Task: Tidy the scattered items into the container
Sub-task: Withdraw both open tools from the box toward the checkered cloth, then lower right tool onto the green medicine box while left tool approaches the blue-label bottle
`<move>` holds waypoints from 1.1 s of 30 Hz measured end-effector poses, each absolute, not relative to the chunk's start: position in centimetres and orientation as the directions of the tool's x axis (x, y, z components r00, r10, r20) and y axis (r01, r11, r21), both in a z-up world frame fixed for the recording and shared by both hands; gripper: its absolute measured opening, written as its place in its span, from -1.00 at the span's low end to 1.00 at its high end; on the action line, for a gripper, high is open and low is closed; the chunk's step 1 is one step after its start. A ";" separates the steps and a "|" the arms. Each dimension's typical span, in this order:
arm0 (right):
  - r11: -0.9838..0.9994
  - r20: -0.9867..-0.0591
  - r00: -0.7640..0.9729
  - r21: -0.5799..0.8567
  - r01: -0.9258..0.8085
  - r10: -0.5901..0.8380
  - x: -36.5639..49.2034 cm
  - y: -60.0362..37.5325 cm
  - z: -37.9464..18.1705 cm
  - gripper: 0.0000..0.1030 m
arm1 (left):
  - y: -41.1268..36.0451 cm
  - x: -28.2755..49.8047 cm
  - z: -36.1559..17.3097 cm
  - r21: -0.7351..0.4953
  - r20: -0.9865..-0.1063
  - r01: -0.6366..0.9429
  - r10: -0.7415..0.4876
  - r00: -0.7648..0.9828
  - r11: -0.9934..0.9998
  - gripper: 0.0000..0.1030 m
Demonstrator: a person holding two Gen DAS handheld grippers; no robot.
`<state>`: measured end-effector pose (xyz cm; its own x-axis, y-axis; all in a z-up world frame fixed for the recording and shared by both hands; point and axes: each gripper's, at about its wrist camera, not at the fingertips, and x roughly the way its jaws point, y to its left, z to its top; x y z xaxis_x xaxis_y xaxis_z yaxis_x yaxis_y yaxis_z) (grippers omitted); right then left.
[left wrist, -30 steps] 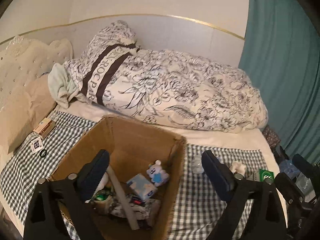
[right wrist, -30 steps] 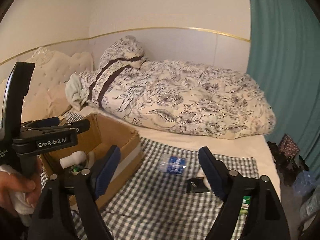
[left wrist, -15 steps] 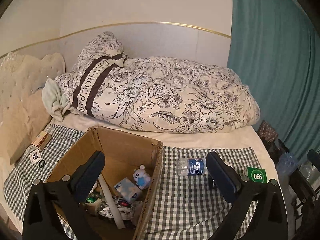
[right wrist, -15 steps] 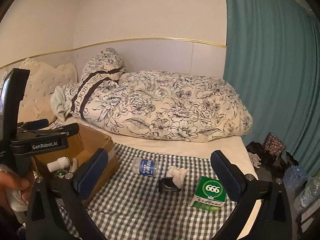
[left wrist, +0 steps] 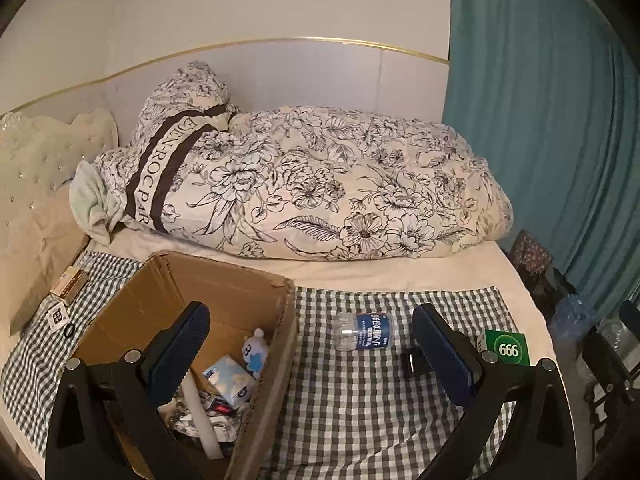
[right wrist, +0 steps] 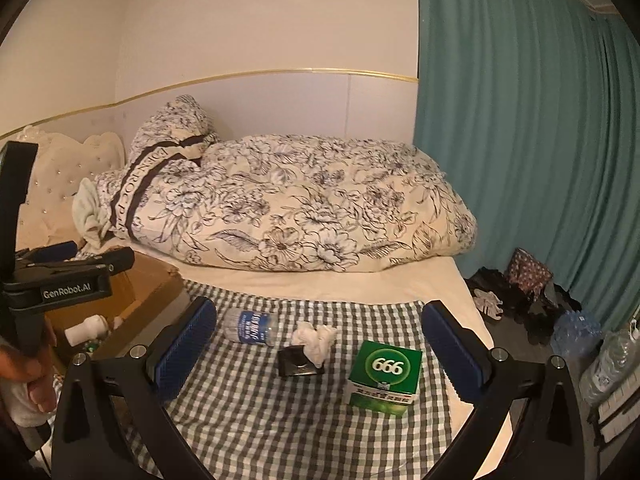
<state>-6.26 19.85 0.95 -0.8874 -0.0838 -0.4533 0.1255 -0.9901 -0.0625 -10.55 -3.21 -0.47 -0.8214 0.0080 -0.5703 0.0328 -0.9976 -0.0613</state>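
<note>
An open cardboard box stands on the checked cloth and holds several items, among them a small toy figure, a tissue pack and a white tube. My left gripper hangs open above the box's right wall with nothing between its fingers. To its right lie a water bottle and a green "666" box. My right gripper is wide open and empty above the cloth. Before it lie the bottle, a crumpled tissue, a small black object and the green box.
A floral duvet fills the back of the bed, against a padded headboard. A small carton, a card and a black ring lie left of the box. A teal curtain and floor clutter are at the right.
Both grippers have swung right along the bed. The cardboard box slid left in both views. The bottle, tissue and green box came into full view. The right jaws spread wider.
</note>
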 end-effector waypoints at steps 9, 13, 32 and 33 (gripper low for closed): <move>-0.996 -0.486 -0.874 -0.072 0.044 -0.003 -8.3 22.7 -1.2 1.00 | -0.7 -12.9 -2.2 -0.057 -0.594 0.003 0.032 -0.804 -0.998 1.00; -0.997 -0.512 -0.858 -0.075 0.007 0.032 -9.5 23.8 -2.4 1.00 | 0.5 -14.0 -3.2 -0.037 -0.609 -0.016 0.035 -0.792 -0.999 1.00; -0.990 -0.666 -0.733 -0.111 -0.089 0.140 -13.9 26.9 -11.4 1.00 | 4.4 -20.2 -11.1 -0.061 -0.707 -0.078 0.098 -0.700 -0.995 1.00; -0.991 -0.673 -0.728 -0.103 -0.087 0.134 -14.1 26.9 -11.8 1.00 | 4.6 -20.6 -11.9 -0.057 -0.717 -0.082 0.098 -0.690 -0.995 1.00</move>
